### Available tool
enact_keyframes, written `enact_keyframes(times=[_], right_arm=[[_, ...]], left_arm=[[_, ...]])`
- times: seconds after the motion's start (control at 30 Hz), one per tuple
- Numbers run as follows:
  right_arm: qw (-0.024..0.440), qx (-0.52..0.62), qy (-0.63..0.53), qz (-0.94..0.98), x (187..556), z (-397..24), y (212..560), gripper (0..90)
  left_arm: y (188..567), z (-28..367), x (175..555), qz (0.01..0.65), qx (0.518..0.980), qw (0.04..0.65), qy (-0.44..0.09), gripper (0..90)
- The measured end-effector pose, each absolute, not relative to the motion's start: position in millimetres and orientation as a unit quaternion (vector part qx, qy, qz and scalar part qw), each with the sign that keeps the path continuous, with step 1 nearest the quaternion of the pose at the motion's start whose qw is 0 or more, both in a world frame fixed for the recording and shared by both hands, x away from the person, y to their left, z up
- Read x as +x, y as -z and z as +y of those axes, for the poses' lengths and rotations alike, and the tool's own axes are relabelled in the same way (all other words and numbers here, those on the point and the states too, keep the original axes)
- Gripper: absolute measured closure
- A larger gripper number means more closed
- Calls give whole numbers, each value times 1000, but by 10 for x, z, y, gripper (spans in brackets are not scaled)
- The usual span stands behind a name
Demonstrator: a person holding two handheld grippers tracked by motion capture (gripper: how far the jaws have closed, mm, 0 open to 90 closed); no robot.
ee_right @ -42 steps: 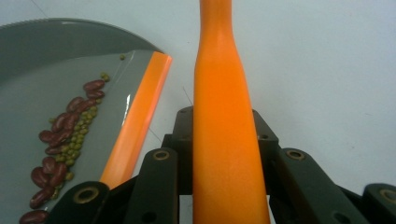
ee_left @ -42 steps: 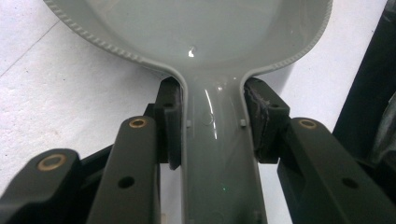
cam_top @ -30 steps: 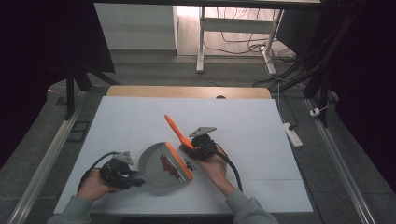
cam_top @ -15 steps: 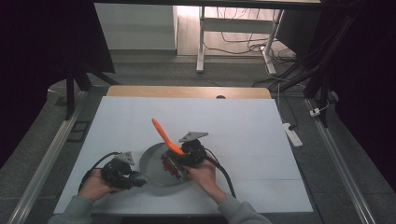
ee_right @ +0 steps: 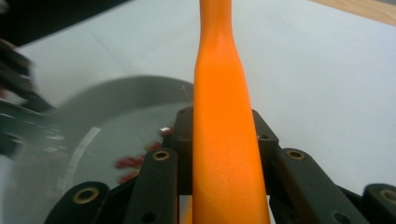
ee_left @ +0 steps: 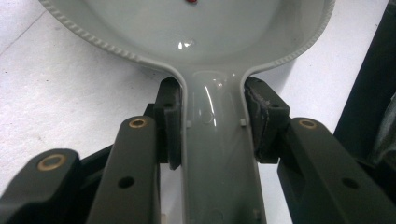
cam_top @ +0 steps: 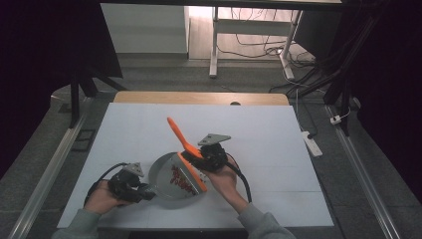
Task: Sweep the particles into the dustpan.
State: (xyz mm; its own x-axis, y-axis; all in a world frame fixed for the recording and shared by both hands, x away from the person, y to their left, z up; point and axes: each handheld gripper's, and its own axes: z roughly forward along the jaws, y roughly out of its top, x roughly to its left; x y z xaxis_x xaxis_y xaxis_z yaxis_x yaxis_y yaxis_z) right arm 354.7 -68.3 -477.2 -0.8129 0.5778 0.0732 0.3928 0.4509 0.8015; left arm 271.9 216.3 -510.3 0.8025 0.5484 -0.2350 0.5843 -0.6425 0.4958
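Note:
A round grey dustpan [cam_top: 166, 174] lies on the white table [cam_top: 259, 129] near its front edge, with red crumbs [cam_top: 181, 180] inside. My left gripper [cam_top: 145, 191] is shut on the pan's handle [ee_left: 219, 154]; both pads [ee_left: 169, 121] press its sides below the grey bowl [ee_left: 187, 28]. My right gripper [cam_top: 201, 159] is shut on an orange hand brush [cam_top: 181, 139], whose handle slants up and away. The brush's wide orange edge [cam_top: 195, 174] stands over the pan's right side. In the right gripper view the orange handle [ee_right: 224, 116] rises between the jaws, above the blurred pan [ee_right: 116, 121] and red crumbs [ee_right: 135, 163].
A white power strip [cam_top: 311, 142] lies just off the table's right edge. A wooden strip [cam_top: 199, 97] borders the far side. Metal rails [cam_top: 50, 169] run along the floor on both sides. The far and right parts of the white surface are bare.
The right gripper swept the orange brush left across the pan, then drew back right and lifted a little. The left gripper and the pan have stayed put.

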Motion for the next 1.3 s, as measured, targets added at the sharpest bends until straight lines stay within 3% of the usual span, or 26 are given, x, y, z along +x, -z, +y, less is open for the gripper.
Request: enact_keyframes(times=[0.37,0.63,0.93,1.13,1.3], right_arm=[[121,323,-391,853,3681,-872,5028,706],[101,327,-400,850,3579,-810,5085,706],[99,308,-406,855,3321,-610,5081,705],[48,278,-435,855,3214,-457,5042,706],[72,280,-455,842,3268,-564,4896,706]], left_arm=[[5071,2183,2614,308,906,288,30,616],[5074,2173,2606,309,906,287,29,616],[5090,2165,2600,311,907,283,28,617],[5121,2144,2607,310,908,280,30,616],[5137,2149,2610,313,906,283,28,617]])
